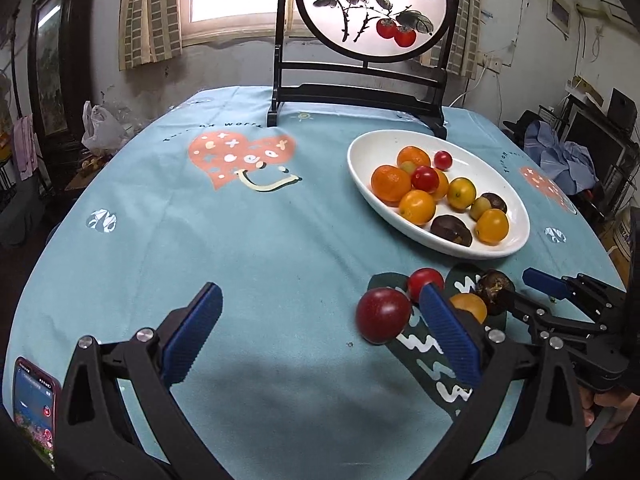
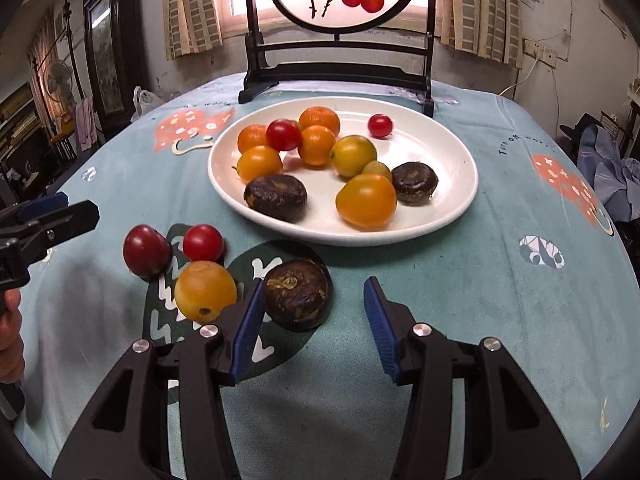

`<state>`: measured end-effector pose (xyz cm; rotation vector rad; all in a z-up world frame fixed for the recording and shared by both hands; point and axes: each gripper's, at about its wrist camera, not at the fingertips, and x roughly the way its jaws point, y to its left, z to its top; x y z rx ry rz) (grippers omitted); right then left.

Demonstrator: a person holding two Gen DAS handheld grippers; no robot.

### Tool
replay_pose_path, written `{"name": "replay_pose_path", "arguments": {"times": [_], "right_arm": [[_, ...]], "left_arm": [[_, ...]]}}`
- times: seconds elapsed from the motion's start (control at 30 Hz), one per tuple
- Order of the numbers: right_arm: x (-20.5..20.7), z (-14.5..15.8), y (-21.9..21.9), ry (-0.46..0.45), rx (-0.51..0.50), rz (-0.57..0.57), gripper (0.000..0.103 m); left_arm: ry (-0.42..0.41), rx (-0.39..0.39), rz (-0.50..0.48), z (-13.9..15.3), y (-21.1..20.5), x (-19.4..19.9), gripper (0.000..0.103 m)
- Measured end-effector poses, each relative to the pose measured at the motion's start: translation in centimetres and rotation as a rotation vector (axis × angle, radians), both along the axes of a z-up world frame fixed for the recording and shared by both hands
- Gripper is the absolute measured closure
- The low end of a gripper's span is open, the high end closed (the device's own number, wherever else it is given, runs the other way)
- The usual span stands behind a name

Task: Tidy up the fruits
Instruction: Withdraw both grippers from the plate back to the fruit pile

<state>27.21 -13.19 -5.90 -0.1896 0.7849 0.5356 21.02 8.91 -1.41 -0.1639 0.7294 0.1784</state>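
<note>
From the left wrist: the left claw (image 1: 320, 334) gapes wide over the blue tabletop (image 1: 240, 248), nothing in it; a dark red plum (image 1: 383, 315) sits just beyond its right finger, and the white oval plate (image 1: 360, 160) of fruit runs from near right to far left

From the right wrist: the right claw (image 2: 314, 322) is spread apart, empty, a dark brown chestnut (image 2: 298, 294) lying flat between its tips, touching the left pad. Orange fruit (image 2: 205, 290), cherry tomato (image 2: 203, 243) and plum cluster to its left
</note>
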Motion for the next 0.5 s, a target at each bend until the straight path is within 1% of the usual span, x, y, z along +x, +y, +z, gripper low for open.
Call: {"name": "replay_pose_path", "arguments": {"times": [0.27, 0.5], "right_arm": [[0.2, -0.7, 1.1, 0.022, -0.049, 0.034, 0.052], [1.1, -1.2, 1.7, 0.055, -0.059, 0.038, 0.052]], "left_arm": [[0.000, 0.009, 0.018, 0.0, 0.2, 0.1, 0.002], [0.002, 0.001, 0.035, 0.0, 0.7, 0.1, 0.002]]}}
